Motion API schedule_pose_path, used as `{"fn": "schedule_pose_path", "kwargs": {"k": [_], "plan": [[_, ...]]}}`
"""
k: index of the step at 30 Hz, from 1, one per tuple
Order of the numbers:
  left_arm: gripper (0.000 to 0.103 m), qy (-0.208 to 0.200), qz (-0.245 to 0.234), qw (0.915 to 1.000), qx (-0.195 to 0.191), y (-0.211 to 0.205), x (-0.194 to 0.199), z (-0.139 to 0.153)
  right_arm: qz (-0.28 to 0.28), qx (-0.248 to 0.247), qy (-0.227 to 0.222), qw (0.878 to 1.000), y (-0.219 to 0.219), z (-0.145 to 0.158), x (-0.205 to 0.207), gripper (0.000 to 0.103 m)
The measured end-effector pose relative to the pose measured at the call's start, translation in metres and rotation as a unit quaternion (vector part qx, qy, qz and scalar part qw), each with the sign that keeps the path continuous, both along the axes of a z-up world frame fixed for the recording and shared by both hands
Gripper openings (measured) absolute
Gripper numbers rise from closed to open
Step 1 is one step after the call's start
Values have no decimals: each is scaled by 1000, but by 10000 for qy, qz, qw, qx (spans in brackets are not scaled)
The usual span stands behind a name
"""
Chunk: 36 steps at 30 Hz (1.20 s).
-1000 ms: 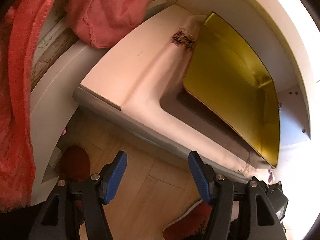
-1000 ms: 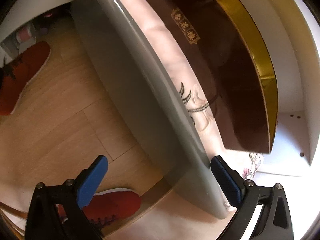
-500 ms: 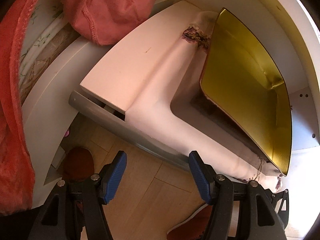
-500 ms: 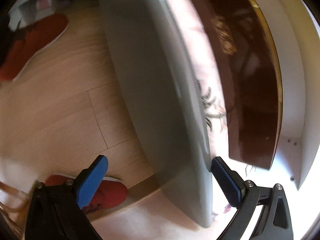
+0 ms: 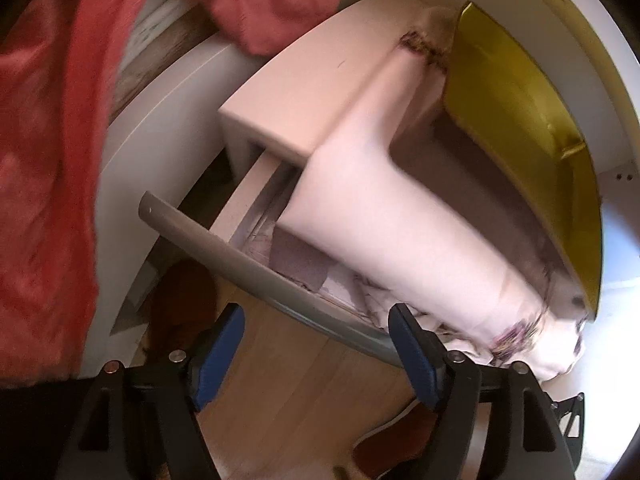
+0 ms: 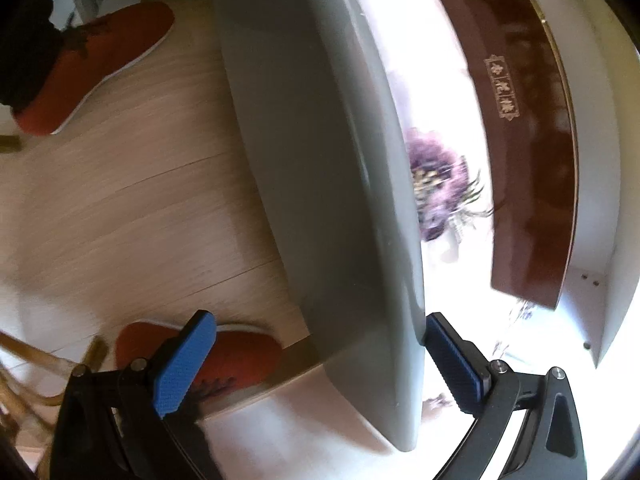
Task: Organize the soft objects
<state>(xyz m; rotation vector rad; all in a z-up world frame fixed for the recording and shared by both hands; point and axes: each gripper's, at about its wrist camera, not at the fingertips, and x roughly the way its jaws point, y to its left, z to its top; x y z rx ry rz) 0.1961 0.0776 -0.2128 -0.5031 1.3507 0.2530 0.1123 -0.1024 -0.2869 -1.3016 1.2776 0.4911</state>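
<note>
A pale pink cloth (image 5: 400, 216) with purple flower print hangs from the shelf top down into a partly open grey-fronted drawer (image 5: 256, 268). More printed fabric lies inside the drawer. My left gripper (image 5: 316, 344) is open, just in front of the drawer front. My right gripper (image 6: 316, 356) is open, its jaws astride the drawer front's edge (image 6: 332, 184), the right pad (image 6: 456, 364) by the inner face. The flowered cloth (image 6: 436, 188) shows behind the front.
A gold-lined, dark brown box lid (image 5: 520, 128) leans in the shelf above the drawer, also in the right wrist view (image 6: 528, 152). Red fabric (image 5: 44, 152) hangs at left. Red shoes (image 6: 92, 64) stand on the wooden floor (image 6: 140, 208).
The drawer has slid out from shut to partly open, baring fabric inside. Both grippers have stayed open and moved back with the drawer front.
</note>
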Motion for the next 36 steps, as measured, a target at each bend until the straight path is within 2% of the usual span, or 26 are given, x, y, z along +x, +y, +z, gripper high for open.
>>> {"fn": "schedule_pose_path", "kwargs": {"k": [5, 10, 17, 21, 24, 26, 27, 30, 32, 33, 35, 36], "plan": [[76, 344, -13, 9993, 150, -2, -25, -3, -95, -128, 320, 9994, 2, 3, -26, 103], [76, 467, -261, 9975, 459, -11, -49, 4, -247, -291, 623, 9973, 4, 1, -43, 103], [75, 454, -412, 9964, 588, -25, -73, 31, -336, -429, 864, 9948, 11, 5, -55, 103], [75, 356, -443, 9969, 551, -25, -84, 49, -313, -478, 1010, 9932, 4, -8, -56, 103], [75, 232, -504, 9971, 523, -27, -80, 69, -318, -485, 1097, 9923, 14, 5, -67, 103], [75, 117, -552, 9973, 478, -25, -77, 76, -272, -513, 1174, 9914, 12, 5, -64, 103], [75, 55, -606, 9970, 470, -26, -74, 82, -255, -524, 1221, 9908, 13, -5, -62, 103], [75, -84, -759, 9958, 496, -29, -67, 95, -224, -506, 1396, 9887, 16, 0, -67, 103], [75, -117, -874, 9949, 491, -32, -62, 98, -269, -466, 1466, 9877, 17, 1, -65, 103], [75, -114, -950, 9943, 465, -35, -55, 101, -284, -481, 1456, 9878, 21, 14, -63, 103], [75, -104, -1053, 9936, 390, -38, -50, 106, -273, -518, 1426, 9880, 26, 19, -65, 103], [75, -80, -1086, 9935, 342, -35, -47, 95, -281, -537, 1408, 9882, 29, 22, -67, 103]]}}
